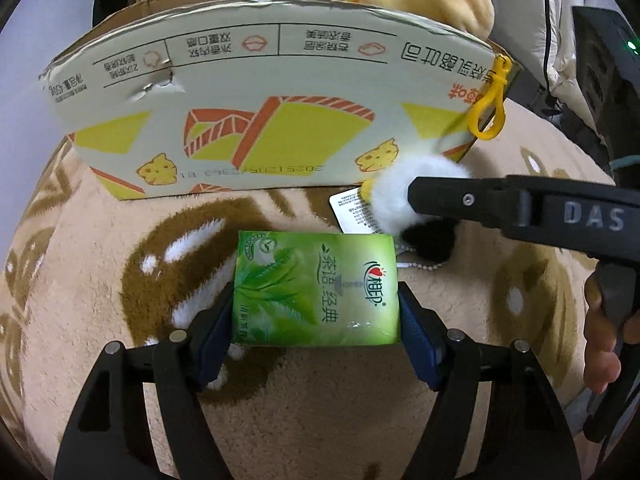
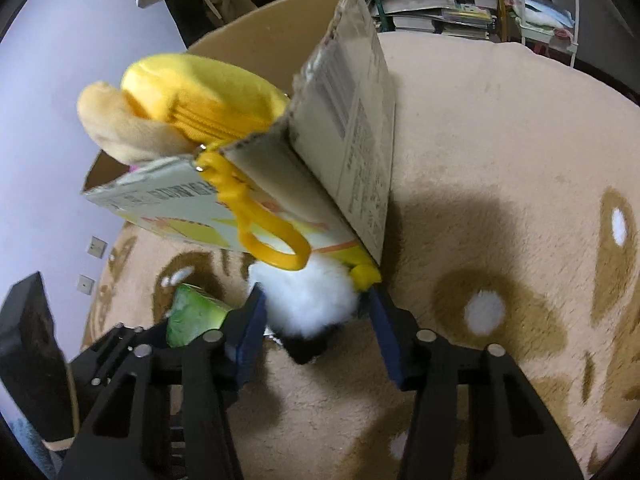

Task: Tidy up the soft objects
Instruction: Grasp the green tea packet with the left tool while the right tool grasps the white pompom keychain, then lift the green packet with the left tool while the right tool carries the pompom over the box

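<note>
1. Blue-padded black fingers of the left gripper (image 1: 316, 316) fill the bottom of the left wrist view, clamped on both side edges of a green glossy rectangular tissue pack (image 1: 316, 290) printed with tea leaves; the pack lies flat on the blanket at lower centre.
2. At the bottom of the right wrist view, the right gripper (image 2: 316, 320) has its jaws partly apart around a white fluffy plush toy (image 2: 306, 300) with a black end and a yellow patch. The left pad touches the fur; whether the right pad presses on it I cannot tell.
3. From the left wrist view, that plush sits at centre right, just beyond the pack's upper right corner, with a white paper tag (image 1: 352, 210) and a bead chain beside it.
4. A beige fleece blanket (image 1: 320, 420) with brown and white patches covers the surface.
5. Behind stands an open corrugated cardboard box (image 1: 240, 120) printed in yellow and orange, across the upper half of the frame.
6. A yellow soft plush pouch (image 2: 192, 96) rests on the box's corner at upper left of the right wrist view, its yellow plastic clip (image 2: 264, 220) hanging down the outside.
</note>
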`<state>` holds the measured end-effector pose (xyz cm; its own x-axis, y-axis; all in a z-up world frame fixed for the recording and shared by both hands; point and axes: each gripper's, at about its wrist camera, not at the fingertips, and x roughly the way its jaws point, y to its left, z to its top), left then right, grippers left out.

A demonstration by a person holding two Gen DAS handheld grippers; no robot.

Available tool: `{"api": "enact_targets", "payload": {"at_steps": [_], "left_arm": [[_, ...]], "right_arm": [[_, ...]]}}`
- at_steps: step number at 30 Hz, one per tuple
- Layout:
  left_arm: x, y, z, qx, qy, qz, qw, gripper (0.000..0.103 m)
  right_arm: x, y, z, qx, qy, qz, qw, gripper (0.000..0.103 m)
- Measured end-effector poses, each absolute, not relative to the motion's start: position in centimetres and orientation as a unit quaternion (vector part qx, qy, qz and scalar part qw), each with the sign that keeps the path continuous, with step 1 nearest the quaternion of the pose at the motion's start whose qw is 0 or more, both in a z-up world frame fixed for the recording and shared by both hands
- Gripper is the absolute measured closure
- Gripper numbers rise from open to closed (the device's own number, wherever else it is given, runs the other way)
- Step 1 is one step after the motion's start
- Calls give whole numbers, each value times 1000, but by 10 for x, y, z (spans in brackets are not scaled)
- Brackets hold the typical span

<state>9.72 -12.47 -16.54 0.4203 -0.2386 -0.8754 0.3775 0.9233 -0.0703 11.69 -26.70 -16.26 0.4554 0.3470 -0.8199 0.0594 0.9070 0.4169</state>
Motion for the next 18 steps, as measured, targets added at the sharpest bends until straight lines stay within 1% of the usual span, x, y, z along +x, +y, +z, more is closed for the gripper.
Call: {"api": "enact_targets", "payload": {"at_steps": [2,3,4,6,14,16,18], "left_arm": [[99,-126,-163,76,502,-184,842,29],[98,-133,-163,77,502,-183,842,29],[98,-134,-163,78,502,-183,842,29],[95,-146,-165,81,501,-185,842,29],[93,-154,-169,87,498,-186,843,29],[93,-152,-169,87,497,-184,843,29],[93,-150,-168,88,496,-182,844,29]], "right_arm": [[119,-265,-165,195,516,85,830,53],[120,-263,-166,193,516,86,830,58],[121,-263,-167,193,515,87,831,59],[123,-261,-168,192,516,87,831,59],[128,-254,-176,195,519,76,829,60],[128,-259,-178,207,521,74,825,62],[128,-259,-178,210,522,75,823,67]]}}
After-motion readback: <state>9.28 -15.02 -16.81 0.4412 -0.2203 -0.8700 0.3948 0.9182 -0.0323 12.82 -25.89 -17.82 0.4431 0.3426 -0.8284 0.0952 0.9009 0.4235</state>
